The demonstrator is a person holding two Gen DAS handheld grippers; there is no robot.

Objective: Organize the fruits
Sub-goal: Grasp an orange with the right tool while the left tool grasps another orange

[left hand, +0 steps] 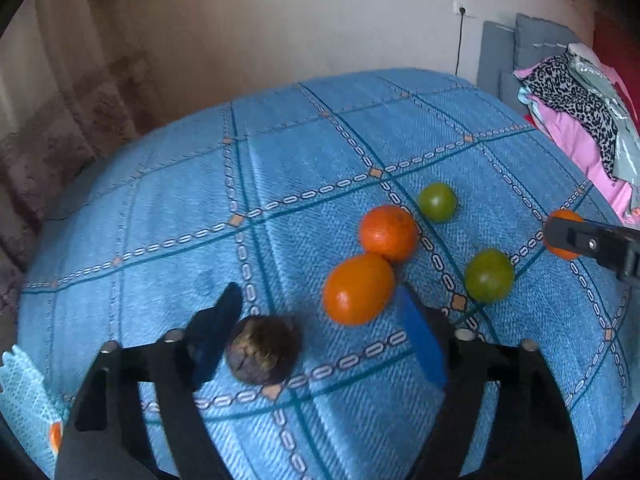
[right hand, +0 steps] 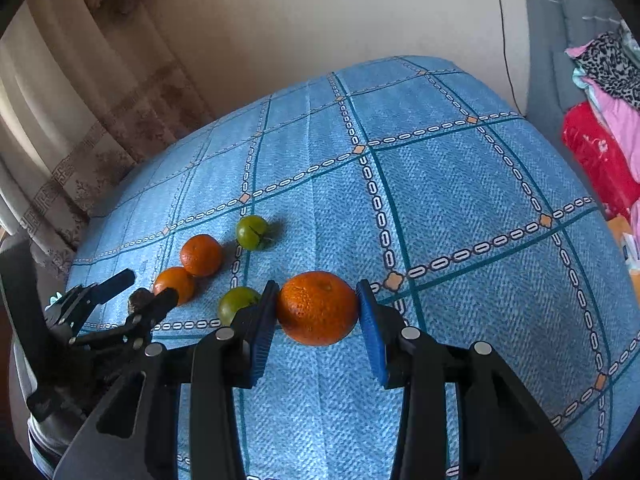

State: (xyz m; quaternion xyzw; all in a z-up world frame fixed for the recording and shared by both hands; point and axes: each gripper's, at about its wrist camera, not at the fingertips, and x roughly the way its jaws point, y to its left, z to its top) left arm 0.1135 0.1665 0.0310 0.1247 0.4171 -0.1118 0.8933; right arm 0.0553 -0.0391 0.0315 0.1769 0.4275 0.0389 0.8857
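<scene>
On the blue patterned cloth (left hand: 168, 208) lie two oranges (left hand: 388, 232) (left hand: 358, 288) touching each other and two green fruits (left hand: 438, 202) (left hand: 489, 275). A dark brown, rough fruit (left hand: 262, 350) rests on the cloth between the fingers of my left gripper (left hand: 318, 304), close against the left finger; the jaws stand wide open. My right gripper (right hand: 318, 320) is shut on a third orange (right hand: 318, 308), its blue pads (right hand: 262, 324) pressing both sides. The left wrist view shows that gripper (left hand: 560, 236) with its orange (left hand: 564, 216) at the far right.
A light blue plastic basket (left hand: 24, 392) pokes in at the lower left, something orange at its edge. Folded clothes (left hand: 576, 120) and grey cushions (left hand: 504, 52) pile up on the right. A curtain (right hand: 80, 128) hangs at the left, and a cable (right hand: 505, 40) runs down the wall.
</scene>
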